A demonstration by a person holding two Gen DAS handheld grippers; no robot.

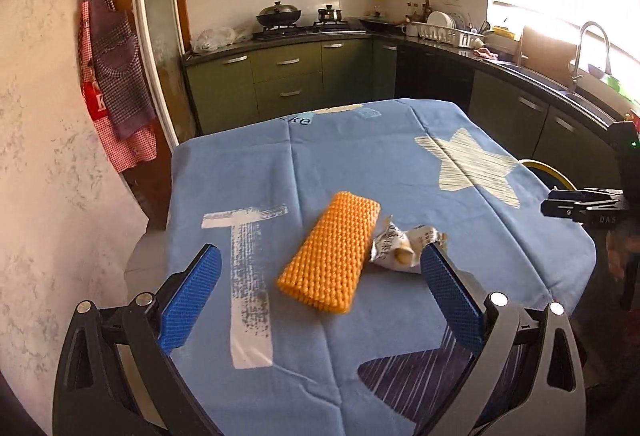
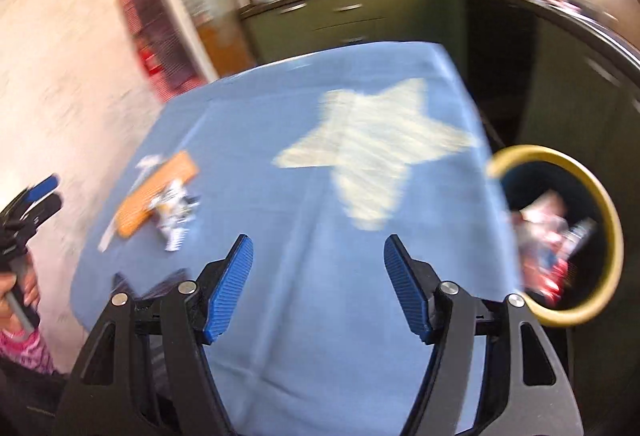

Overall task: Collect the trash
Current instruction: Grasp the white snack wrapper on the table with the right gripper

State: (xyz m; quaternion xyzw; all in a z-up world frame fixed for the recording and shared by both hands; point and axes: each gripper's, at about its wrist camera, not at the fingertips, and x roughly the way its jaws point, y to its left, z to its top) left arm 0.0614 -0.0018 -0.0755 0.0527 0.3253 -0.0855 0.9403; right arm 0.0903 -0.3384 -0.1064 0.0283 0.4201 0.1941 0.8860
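Observation:
An orange foam net sleeve [image 1: 330,250] lies near the middle of the blue tablecloth [image 1: 320,164], with a crumpled silver-white wrapper [image 1: 400,250] touching its right side. My left gripper [image 1: 320,252] hovers over the near side of both, jaws wide open and holding nothing. The right gripper [image 1: 560,206] shows side-on at the right edge. In the blurred right wrist view, my right gripper [image 2: 317,241] is open and empty above the cloth [image 2: 320,316]. The net sleeve [image 2: 156,192] and wrapper [image 2: 174,214] lie far to its left, near the left gripper [image 2: 32,204].
A yellow-rimmed bin [image 2: 560,164] holding colourful packets [image 2: 548,248] stands just off the table's right edge; its rim [image 1: 548,168] also peeks out there. A pale wall [image 1: 48,156] with hanging aprons [image 1: 116,76] runs on the left. Green kitchen cabinets [image 1: 288,76] line the back.

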